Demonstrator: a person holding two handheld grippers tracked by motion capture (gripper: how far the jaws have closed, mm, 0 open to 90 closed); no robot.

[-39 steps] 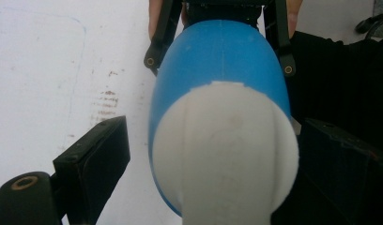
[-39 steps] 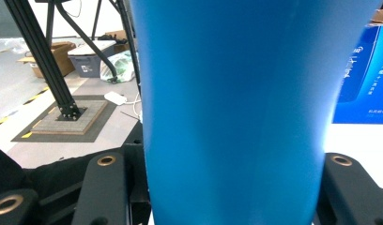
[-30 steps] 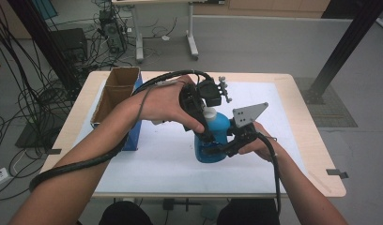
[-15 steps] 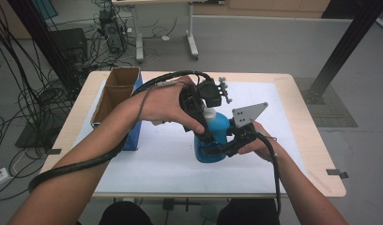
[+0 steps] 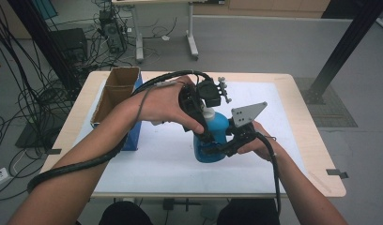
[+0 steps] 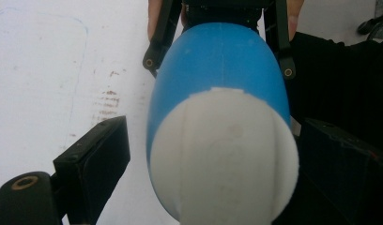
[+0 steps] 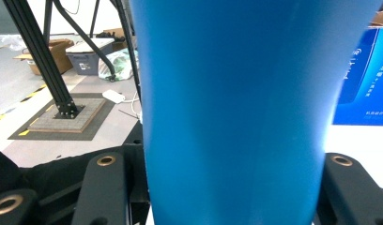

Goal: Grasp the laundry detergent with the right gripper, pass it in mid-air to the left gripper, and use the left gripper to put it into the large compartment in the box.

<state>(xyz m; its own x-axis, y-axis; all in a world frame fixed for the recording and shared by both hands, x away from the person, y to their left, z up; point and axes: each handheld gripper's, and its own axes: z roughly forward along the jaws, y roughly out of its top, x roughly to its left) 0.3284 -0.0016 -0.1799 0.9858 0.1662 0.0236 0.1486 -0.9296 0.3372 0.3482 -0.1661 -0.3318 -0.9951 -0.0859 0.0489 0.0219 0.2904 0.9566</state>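
A blue bottle (image 5: pixel 213 140) stands upright on the white mat (image 5: pixel 147 164) near the table's middle. Its body is pinched between the jaws of the right gripper (image 5: pixel 218 149), low on the side. The left gripper (image 6: pixel 199 154) is poised over the white cap (image 6: pixel 227 154), its jaws spread to either side; contact cannot be made out from so close. For the cap to be turned cleanly, the body should be kept clamped firmly and the jaws centred on the cap before being closed.
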